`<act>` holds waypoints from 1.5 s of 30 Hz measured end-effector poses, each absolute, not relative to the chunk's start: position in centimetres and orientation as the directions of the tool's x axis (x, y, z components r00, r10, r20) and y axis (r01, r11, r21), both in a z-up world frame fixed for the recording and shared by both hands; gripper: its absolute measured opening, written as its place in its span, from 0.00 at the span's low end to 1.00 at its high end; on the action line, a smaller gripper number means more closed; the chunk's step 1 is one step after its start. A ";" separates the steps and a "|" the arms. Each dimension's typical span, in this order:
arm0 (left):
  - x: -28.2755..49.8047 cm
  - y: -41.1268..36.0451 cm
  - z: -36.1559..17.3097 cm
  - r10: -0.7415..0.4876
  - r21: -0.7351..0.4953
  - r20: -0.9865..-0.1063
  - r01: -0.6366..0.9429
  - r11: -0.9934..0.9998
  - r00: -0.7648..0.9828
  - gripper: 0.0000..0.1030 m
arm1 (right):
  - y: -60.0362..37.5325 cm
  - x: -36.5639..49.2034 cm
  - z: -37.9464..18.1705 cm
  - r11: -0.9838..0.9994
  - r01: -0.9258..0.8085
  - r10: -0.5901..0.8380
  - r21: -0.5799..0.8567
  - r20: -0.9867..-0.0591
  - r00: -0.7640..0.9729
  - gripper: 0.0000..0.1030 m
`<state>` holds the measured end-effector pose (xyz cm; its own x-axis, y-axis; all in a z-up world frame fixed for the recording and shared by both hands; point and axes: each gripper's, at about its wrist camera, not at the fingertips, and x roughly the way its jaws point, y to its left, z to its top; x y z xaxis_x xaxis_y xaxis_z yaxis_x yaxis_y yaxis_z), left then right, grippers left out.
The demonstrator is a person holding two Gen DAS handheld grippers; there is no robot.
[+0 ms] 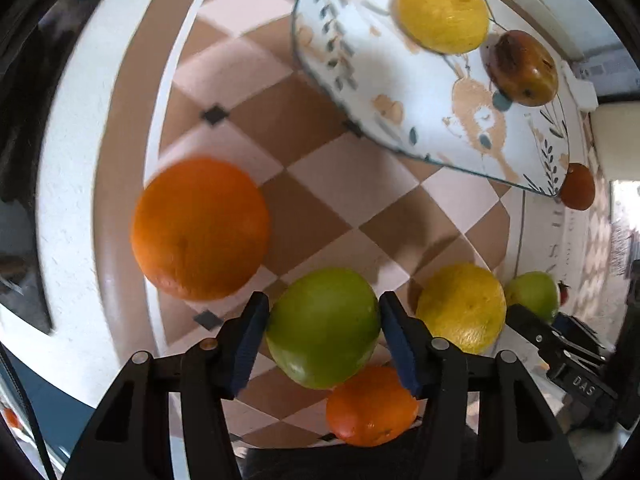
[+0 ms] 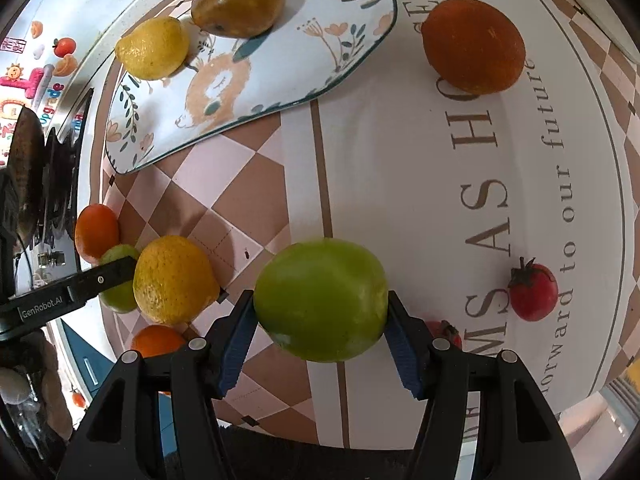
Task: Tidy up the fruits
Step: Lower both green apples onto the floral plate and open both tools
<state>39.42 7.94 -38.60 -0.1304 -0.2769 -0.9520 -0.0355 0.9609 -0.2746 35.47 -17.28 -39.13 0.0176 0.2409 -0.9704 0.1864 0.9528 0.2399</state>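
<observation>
Left wrist view: the checkered tablecloth (image 1: 320,184) spans the scene, and the illustrated oval plate (image 1: 404,92) lies on it at the far side. On the plate rest a lemon (image 1: 442,12) and a brownish pear (image 1: 522,67), close together. A large orange (image 1: 200,228) sits on the cloth, apart from the plate. The left gripper (image 1: 323,330) has its blue pads pressed against both sides of a green apple (image 1: 323,326); a second lemon (image 1: 460,306) lies just beside it. Right wrist view: the right gripper (image 2: 322,322) likewise clamps another green apple (image 2: 322,300) between its pads. A small tomato (image 2: 532,290) stands on the lettered white area, well apart.
</observation>
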 end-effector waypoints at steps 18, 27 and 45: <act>39.0 4.9 -38.0 -0.231 -0.231 -0.967 -0.012 0.973 -0.108 0.52 | -17.6 35.8 -38.3 0.961 0.160 0.222 0.227 -0.974 0.046 0.62; 42.5 6.1 -30.1 -0.299 -0.303 -0.953 -0.076 0.950 0.057 0.52 | -17.5 39.5 -33.2 0.939 0.148 0.286 0.310 -0.944 0.163 0.62; 50.8 6.2 -36.4 -0.411 -0.365 -0.907 -0.320 0.874 -0.090 0.52 | -15.1 48.9 -36.8 0.969 0.105 0.217 0.225 -0.973 0.076 0.62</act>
<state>50.75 6.22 -36.38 -0.0898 -0.4114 -0.9070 -0.3201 0.8743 -0.3648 48.91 -15.06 -36.82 0.0760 0.2173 -0.9731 0.1052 0.9688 0.2245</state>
